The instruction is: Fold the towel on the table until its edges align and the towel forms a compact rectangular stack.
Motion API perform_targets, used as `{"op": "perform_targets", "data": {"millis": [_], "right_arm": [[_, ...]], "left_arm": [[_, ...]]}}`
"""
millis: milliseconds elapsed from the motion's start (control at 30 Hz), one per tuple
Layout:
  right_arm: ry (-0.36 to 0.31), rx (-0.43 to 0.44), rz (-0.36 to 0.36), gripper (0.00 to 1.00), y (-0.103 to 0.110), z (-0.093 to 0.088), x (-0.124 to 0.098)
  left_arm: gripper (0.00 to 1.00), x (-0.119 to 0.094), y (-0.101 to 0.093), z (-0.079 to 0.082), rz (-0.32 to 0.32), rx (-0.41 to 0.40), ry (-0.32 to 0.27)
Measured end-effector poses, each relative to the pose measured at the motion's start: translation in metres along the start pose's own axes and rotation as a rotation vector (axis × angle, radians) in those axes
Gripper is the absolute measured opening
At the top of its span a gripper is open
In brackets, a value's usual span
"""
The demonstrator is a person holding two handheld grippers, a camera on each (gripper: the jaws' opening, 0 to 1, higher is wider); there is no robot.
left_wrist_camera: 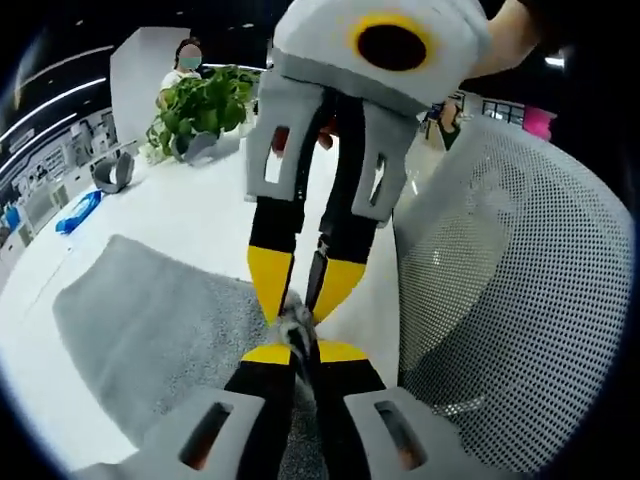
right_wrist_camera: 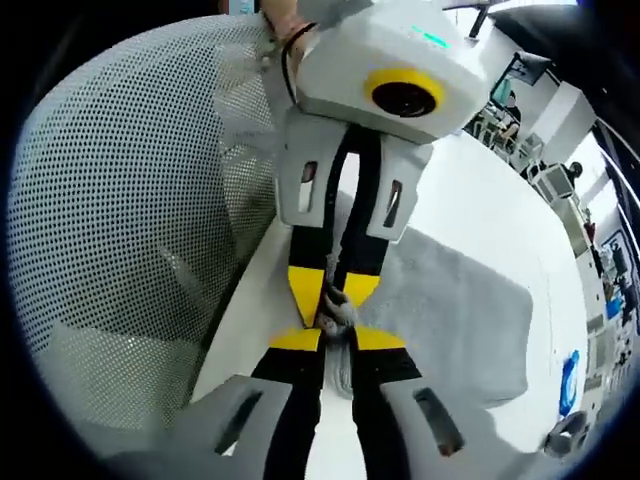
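In the left gripper view, my left tongs [left_wrist_camera: 297, 350] rise from the bottom centre, their yellow tips drawn together on a bunched fold of the grey towel [left_wrist_camera: 160, 320]. Directly opposite, the right tongs [left_wrist_camera: 300, 305] come down from the top of the frame and pinch the same bunch, tip to tip with mine. The rest of the towel lies spread over the white surface [left_wrist_camera: 190, 215] toward the lower left. A mesh chair back [left_wrist_camera: 520, 300] takes up the right side. Farther off, in the upper left, I see a potted plant [left_wrist_camera: 200, 105] in a grey pot, a grey object [left_wrist_camera: 115, 172] beside it, a blue item [left_wrist_camera: 78, 212] near the left edge, and a person [left_wrist_camera: 185, 60] behind the plant.

In the right gripper view, my right tongs [right_wrist_camera: 338, 338] at bottom centre are clamped on the towel's [right_wrist_camera: 450, 310] gathered edge, and the left tongs [right_wrist_camera: 335, 300] meet them from above on the same fold. The towel spreads to the right across the surface [right_wrist_camera: 490, 200]; the chair back [right_wrist_camera: 130, 200] occupies the left. A blue item [right_wrist_camera: 571, 380] lies at the far right edge.
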State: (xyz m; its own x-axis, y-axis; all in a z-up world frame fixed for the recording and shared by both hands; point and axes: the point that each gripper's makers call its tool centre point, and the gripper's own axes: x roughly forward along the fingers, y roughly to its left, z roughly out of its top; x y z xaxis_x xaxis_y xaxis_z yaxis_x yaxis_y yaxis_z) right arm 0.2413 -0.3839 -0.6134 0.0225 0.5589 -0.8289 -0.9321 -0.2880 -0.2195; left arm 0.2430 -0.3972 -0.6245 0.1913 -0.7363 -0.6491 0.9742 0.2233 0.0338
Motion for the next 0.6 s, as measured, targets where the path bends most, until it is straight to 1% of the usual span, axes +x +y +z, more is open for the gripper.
{"op": "perform_targets", "data": {"millis": [33,67,100,133,167,200,233,267,300,333,367,400,433,500,533,600], "right_arm": [[-0.009,0.036,0.001,0.05,-0.001,0.0,0.0],[-0.033,0.119,-0.002,0.04,-0.003,-0.001,-0.001],[-0.053,0.172,-0.002,0.03,-0.005,-0.001,-0.001],[-0.09,0.278,-0.006,0.03,-0.01,-0.002,-0.002],[-0.109,0.345,-0.01,0.03,-0.013,-0.004,-0.003],[-0.146,0.448,-0.018,0.03,-0.018,-0.006,-0.003],[-0.174,0.518,-0.018,0.02,-0.02,-0.008,-0.004],[-0.217,0.634,-0.021,0.02,-0.024,-0.01,-0.005],[-0.255,0.732,-0.021,0.02,-0.028,-0.013,-0.007],[-0.317,0.85,-0.028,0.02,-0.034,-0.016,-0.01],[-0.358,0.932,-0.034,0.02,-0.038,-0.02,-0.011],[-0.394,1.037,-0.047,0.02,-0.042,-0.027,-0.013],[-0.425,1.09,-0.054,0.02,-0.045,-0.031,-0.015],[-0.459,1.167,-0.069,0.02,-0.045,-0.039,-0.016],[-0.475,1.192,-0.078,0.02,-0.046,-0.041,-0.016],[-0.515,1.25,-0.088,0.02,-0.046,-0.043,-0.018]], "left_arm": [[0.07,0.0,0.0,0.0,0.001,0.003,-0.001],[0.09,-0.002,0.004,0.0,0.011,0.021,-0.007],[0.11,-0.004,0.006,0.0,0.02,0.03,-0.014],[0.15,-0.006,0.01,0.002,0.031,0.026,-0.029],[0.17,-0.008,0.013,0.002,0.038,0.016,-0.034],[0.19,-0.011,0.018,0.001,0.041,-0.016,-0.044],[0.2,-0.013,0.021,0.001,0.041,-0.038,-0.057],[0.22,-0.016,0.025,-0.002,0.037,-0.082,-0.071],[0.24,-0.019,0.027,-0.005,0.028,-0.131,-0.077],[0.25,-0.024,0.03,-0.009,0.021,-0.186,-0.095],[0.26,-0.027,0.033,-0.012,0.02,-0.228,-0.102],[0.27,-0.032,0.038,-0.017,0.03,-0.274,-0.113],[0.28,-0.034,0.041,-0.019,0.035,-0.29,-0.128],[0.31,-0.038,0.044,-0.024,0.043,-0.342,-0.136],[0.31,-0.042,0.045,-0.026,0.047,-0.364,-0.148],[0.31,-0.045,0.043,-0.031,0.042,-0.37,-0.149]]}}
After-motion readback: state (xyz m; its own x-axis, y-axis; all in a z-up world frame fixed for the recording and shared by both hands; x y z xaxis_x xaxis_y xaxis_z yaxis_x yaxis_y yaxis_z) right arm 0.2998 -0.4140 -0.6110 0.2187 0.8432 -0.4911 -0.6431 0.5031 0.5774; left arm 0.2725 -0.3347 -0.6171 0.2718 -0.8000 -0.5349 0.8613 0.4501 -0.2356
